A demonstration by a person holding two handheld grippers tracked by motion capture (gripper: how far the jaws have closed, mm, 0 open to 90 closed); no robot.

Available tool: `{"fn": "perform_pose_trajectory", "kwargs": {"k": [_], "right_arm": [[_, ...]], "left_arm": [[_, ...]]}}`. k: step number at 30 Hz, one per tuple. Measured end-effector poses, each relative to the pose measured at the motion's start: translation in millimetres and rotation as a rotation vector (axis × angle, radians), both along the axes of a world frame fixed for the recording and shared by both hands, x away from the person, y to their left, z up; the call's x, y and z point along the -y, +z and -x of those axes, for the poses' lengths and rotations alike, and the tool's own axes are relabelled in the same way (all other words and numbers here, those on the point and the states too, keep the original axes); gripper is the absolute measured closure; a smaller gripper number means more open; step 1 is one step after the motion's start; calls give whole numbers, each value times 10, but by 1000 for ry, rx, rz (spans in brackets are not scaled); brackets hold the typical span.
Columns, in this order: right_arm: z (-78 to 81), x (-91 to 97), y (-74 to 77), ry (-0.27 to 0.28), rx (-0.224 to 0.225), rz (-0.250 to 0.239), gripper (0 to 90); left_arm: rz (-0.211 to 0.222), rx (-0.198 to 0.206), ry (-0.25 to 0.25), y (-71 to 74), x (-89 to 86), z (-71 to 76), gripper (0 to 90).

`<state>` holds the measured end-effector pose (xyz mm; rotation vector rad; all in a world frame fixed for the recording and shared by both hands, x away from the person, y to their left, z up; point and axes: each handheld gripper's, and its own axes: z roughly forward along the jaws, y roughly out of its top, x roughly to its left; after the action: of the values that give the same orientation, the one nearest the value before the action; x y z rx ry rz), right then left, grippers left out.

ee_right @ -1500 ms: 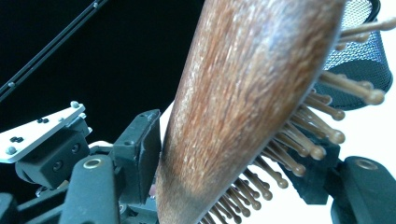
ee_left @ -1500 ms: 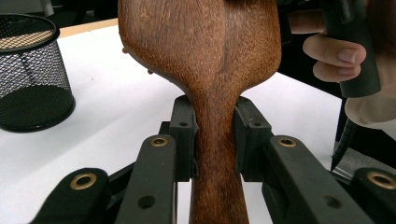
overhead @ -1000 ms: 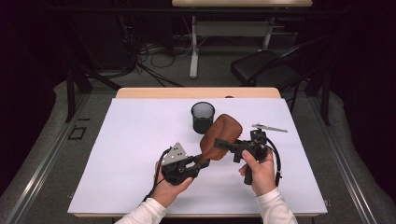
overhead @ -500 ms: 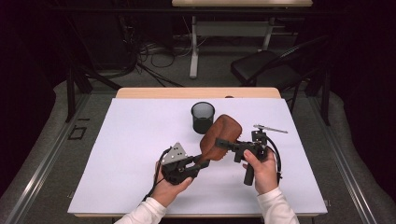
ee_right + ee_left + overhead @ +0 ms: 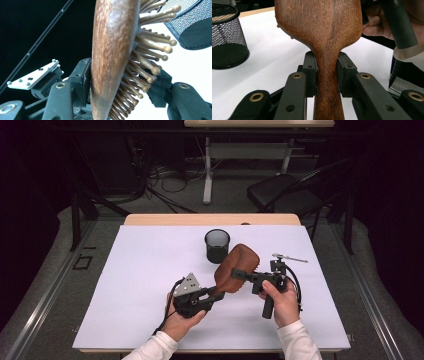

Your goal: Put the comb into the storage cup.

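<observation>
From the high view, I hold my left claw [image 5: 218, 295] low over the white desk [image 5: 135, 285], pinching the handle of the wooden hairbrush [image 5: 237, 267]. The brush rises from that grip, up and away from me, with its brown oval back facing the camera and its head just in front of the black mesh cup [image 5: 217, 245], which stands upright on the desk. My right claw [image 5: 235, 274] comes in from the right, level, and its tips meet the lower part of the brush head. A thin metal tool [image 5: 290, 257] lies on the desk just behind my right hand [image 5: 281, 301].

In the left gripper view, my left claw [image 5: 326, 72] has both pads tight on the narrow neck of the hairbrush [image 5: 322, 27], one on each side, with no gap. The mesh cup [image 5: 227, 37] stands at the far left, and my right hand [image 5: 384, 22] shows at the upper right.

In the right gripper view, my right claw [image 5: 122, 85] has just been closing around the head of the hairbrush [image 5: 112, 50]. One pad lies against the smooth wooden back; the other sits among the knob-tipped bristles [image 5: 147, 65]. I cannot tell whether that pad bears on them. The mesh cup [image 5: 192, 27] shows at the upper right and my left claw's grey plate [image 5: 32, 75] at the lower left.
</observation>
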<state>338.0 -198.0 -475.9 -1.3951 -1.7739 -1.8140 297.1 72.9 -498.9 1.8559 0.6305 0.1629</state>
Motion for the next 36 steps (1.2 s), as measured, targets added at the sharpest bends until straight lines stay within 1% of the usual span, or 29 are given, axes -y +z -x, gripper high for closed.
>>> {"fn": "perform_pose_trajectory", "kwargs": {"k": [2, 4, 15, 22, 25, 36], "right_arm": [[5, -1, -3, -4, -13, -3, 445], [18, 2, -12, -16, -29, -16, 455], [24, 15, -21, -12, -66, -32, 488], [29, 11, -22, -6, -61, -23, 510], [35, 3, -25, -6, -47, -14, 519], [41, 2, -31, -11, -61, -20, 537]], "left_arm": [[-4, 2, -3, -3, -4, -3, 722], [-3, 1, -6, -8, -3, -7, 722], [-9, -2, -16, -32, 2, -18, 721], [-24, 1, -12, -53, 12, -19, 721], [-25, -3, -12, -62, 16, -21, 721], [-30, -4, -11, -69, 19, -25, 718]]}}
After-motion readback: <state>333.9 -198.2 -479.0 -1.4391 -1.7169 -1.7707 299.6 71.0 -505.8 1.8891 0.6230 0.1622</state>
